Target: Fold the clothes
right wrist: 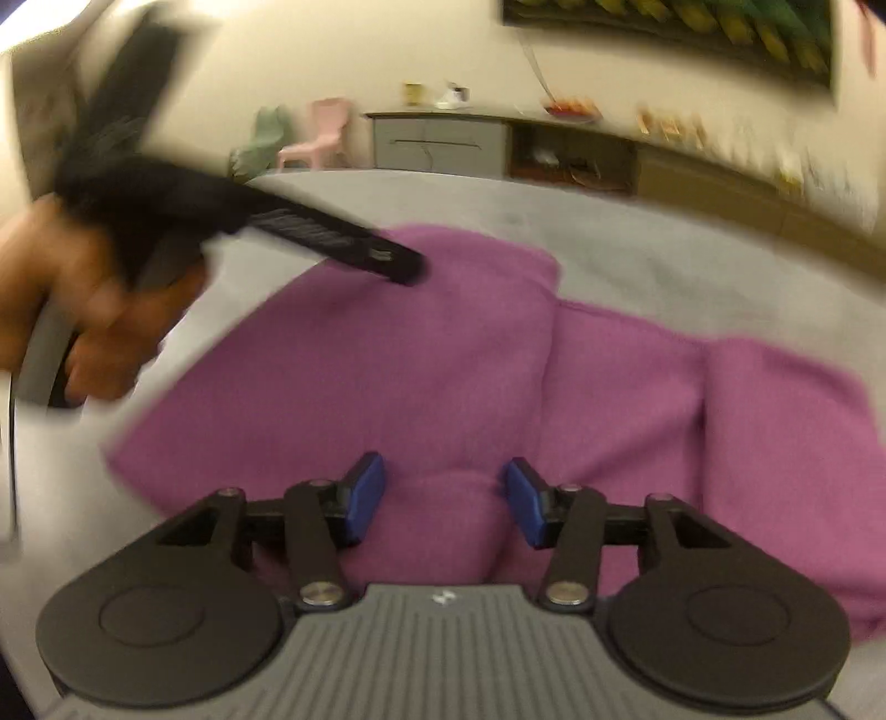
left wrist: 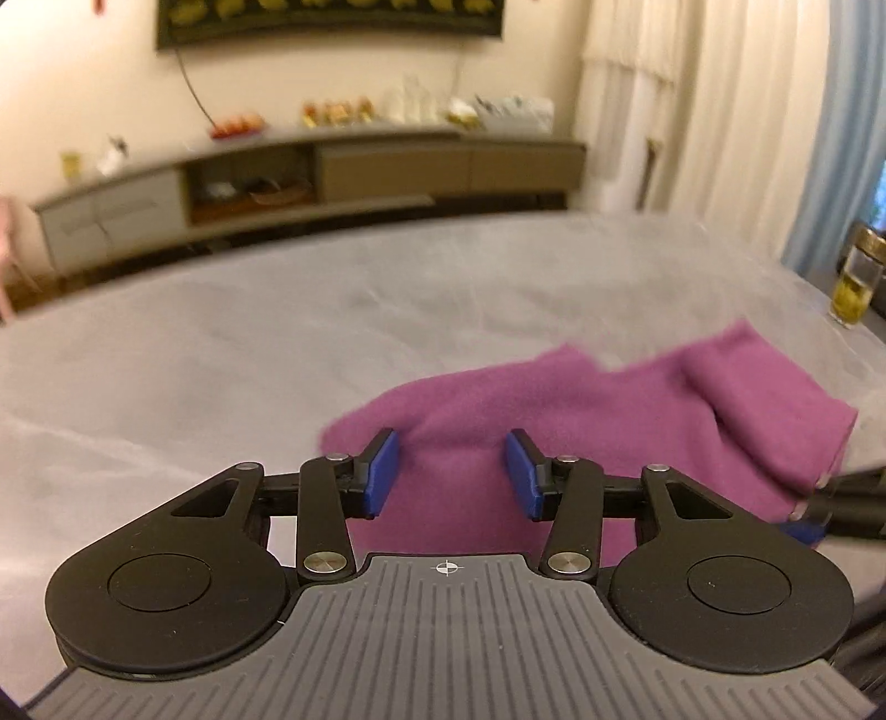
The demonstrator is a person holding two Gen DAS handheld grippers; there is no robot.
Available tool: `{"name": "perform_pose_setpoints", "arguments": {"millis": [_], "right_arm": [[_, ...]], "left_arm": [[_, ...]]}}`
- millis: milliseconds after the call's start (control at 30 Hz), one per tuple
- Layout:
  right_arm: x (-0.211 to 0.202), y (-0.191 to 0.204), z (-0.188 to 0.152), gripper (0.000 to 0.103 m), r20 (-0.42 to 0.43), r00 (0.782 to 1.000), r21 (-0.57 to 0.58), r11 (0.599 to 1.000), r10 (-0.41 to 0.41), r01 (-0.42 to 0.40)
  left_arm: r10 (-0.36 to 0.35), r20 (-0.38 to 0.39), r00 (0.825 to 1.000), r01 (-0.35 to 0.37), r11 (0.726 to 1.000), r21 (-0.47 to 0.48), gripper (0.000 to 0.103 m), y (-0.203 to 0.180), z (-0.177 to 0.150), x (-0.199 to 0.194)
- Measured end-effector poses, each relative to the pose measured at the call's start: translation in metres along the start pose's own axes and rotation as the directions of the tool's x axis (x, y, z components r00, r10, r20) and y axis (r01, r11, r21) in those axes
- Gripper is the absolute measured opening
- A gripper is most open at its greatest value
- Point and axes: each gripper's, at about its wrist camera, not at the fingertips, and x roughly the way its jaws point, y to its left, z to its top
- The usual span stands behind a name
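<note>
Both grippers, left and right, hang open over the near edge of the garment, which stretches sideways on the bed.

Warm-lit room with cream walls

Along the far wall, a long low sideboard in grey and brown, with an open shelf in the middle and blurred clutter on top. Above it, a dark-framed picture in yellow and green. At the right, cream curtains beside a pale blue one. Further left, a small pink chair next to a green one.
</note>
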Motion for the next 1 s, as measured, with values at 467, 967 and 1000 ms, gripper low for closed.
{"name": "perform_pose_setpoints", "arguments": {"millis": [467,967,1000], "right_arm": [[-0.039,-0.009,0.015,0.051,0.119,0.993,0.059,0.998,0.018,-0.026],[0.004,0.007,0.015,0.033,0.041,0.998,-0.123,0.991,-0.054,0.058],[-0.006,0.006,0.017,0.033,0.058,0.996,-0.104,0.992,-0.062,0.068]], "left_arm": [[-0.102,0.220,0.970,0.124,0.988,-0.087,0.039,-0.013,-0.039,-0.090],[-0.151,0.055,0.987,0.156,0.984,-0.092,0.037,-0.031,-0.115,-0.077],[-0.150,0.053,0.987,0.154,0.984,-0.090,0.035,-0.033,-0.113,-0.080]]}}
